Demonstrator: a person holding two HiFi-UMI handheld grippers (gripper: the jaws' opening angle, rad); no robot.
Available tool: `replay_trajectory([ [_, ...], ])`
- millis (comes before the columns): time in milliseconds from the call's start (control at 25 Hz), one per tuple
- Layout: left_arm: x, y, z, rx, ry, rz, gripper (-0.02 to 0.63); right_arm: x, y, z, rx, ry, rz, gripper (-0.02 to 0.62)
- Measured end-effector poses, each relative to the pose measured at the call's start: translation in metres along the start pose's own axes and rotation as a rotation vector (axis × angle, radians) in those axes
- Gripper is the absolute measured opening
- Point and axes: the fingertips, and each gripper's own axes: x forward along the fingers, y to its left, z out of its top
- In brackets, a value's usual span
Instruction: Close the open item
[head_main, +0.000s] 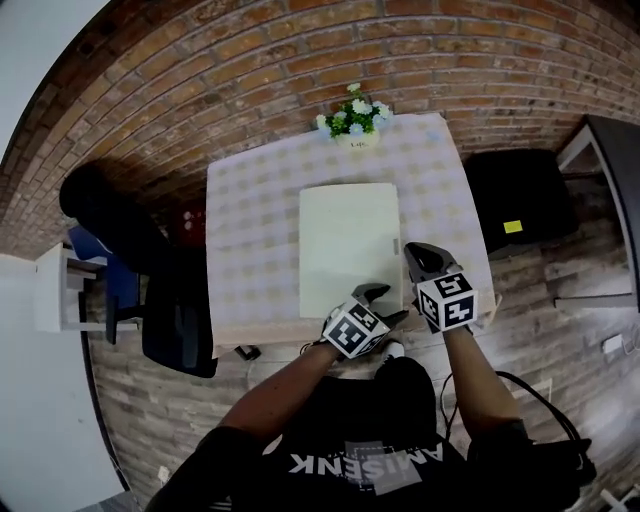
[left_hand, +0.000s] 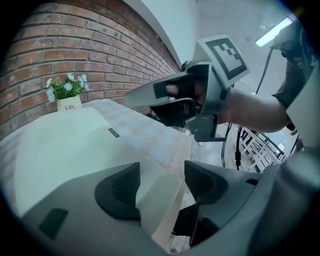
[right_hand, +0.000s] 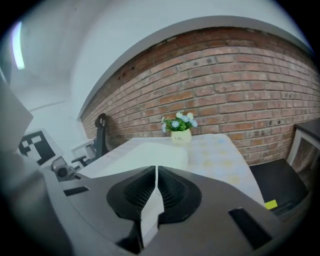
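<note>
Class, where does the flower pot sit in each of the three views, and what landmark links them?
Head view: flower pot top centre.
Left gripper view: flower pot upper left.
Right gripper view: flower pot near centre.
Shared landmark: brick wall behind it.

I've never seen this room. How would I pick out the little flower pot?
Find the brick wall; a table with a pale checked cloth stands before it. At the table's wall-side edge, near the middle, stands the flower pot. It is the only upright thing there: small and pale, with white and blue blooms, just beyond the big flat cream slab.
</note>
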Motion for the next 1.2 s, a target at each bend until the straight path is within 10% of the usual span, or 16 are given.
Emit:
replay_trajectory([
  [720,0.000,-0.003,-0.016,0.021,0.011,-0.027,0.281,0.074,-0.008,-0.037,-0.066,0.187,0.051,0.041],
  [1200,-0.059,0.015,0.023,-0.026,-0.212,0.064,0.281,0.015,0.007,0.010,-0.018,0.045,0.017,0.043],
])
